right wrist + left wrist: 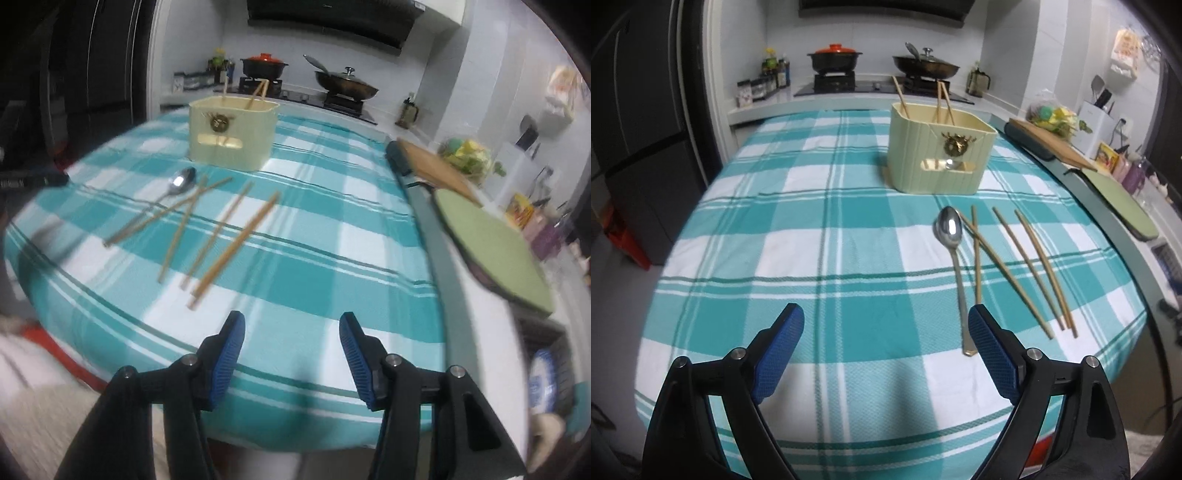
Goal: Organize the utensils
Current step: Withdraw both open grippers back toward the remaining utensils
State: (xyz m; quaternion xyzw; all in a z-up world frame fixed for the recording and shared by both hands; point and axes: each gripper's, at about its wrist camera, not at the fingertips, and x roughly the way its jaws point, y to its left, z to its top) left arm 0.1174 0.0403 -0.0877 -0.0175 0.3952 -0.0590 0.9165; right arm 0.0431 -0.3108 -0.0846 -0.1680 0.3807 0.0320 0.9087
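Observation:
A cream utensil holder (940,153) stands on the checked tablecloth (812,229) with three chopsticks upright in it; it also shows in the right wrist view (232,133). A metal spoon (951,251) and several wooden chopsticks (1027,266) lie loose in front of it, and they also show in the right wrist view, the spoon (177,184) beside the chopsticks (229,240). My left gripper (886,321) is open and empty, its right finger close to the spoon handle's end. My right gripper (291,325) is open and empty, above the table's near edge, right of the chopstick ends.
A counter runs along the right with a wooden cutting board (1049,140), a green mat (491,247) and a bag of produce (469,151). A stove with a red-lidded pot (834,59) and a wok (925,66) stands behind the table. A dark fridge (639,140) is at the left.

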